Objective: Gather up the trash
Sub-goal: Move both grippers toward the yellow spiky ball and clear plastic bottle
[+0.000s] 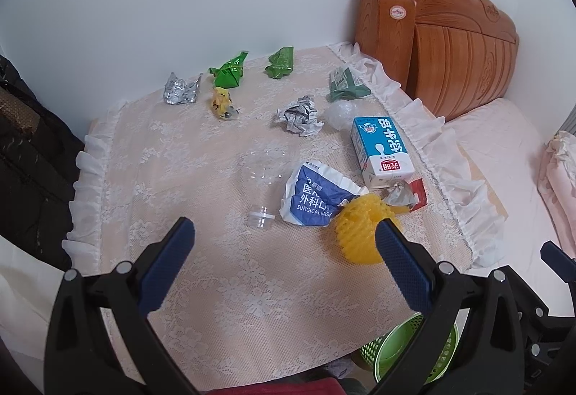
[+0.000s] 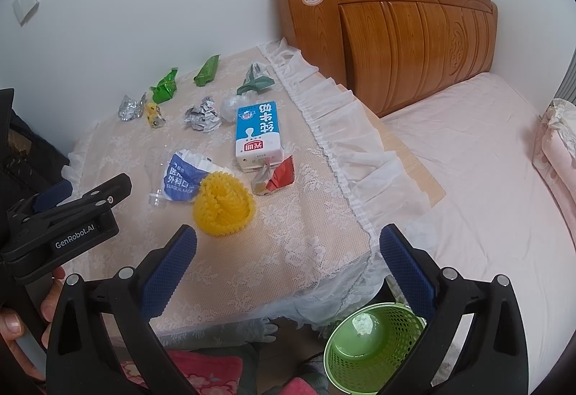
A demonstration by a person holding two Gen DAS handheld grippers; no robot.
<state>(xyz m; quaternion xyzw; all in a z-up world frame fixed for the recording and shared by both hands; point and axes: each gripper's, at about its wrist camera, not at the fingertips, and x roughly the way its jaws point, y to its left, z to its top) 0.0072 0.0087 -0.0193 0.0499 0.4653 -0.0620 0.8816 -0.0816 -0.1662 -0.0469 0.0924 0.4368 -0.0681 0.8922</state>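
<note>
Trash lies scattered on a lace-covered table (image 1: pixel 223 287): a yellow foam net (image 1: pixel 360 233) (image 2: pixel 223 204), a blue surgical-mask wrapper (image 1: pixel 316 197) (image 2: pixel 181 175), a clear plastic bottle (image 1: pixel 262 179), a blue-and-white milk carton (image 1: pixel 381 150) (image 2: pixel 257 132), crumpled paper (image 1: pixel 300 114), silver foil (image 1: pixel 180 89) and green wrappers (image 1: pixel 226 71). My left gripper (image 1: pixel 284 233) is open above the near part of the table, just short of the bottle and net. My right gripper (image 2: pixel 288 240) is open over the table's near corner. A green mesh bin (image 2: pixel 374 344) (image 1: pixel 406 348) stands on the floor below it.
A wooden headboard (image 2: pixel 396 35) and a bed with a pink sheet (image 2: pixel 486 197) lie right of the table. White wall behind. Dark clothing (image 1: pixel 28 161) hangs at the left. A hand (image 2: pixel 14 323) holds the left gripper's body (image 2: pixel 64 222).
</note>
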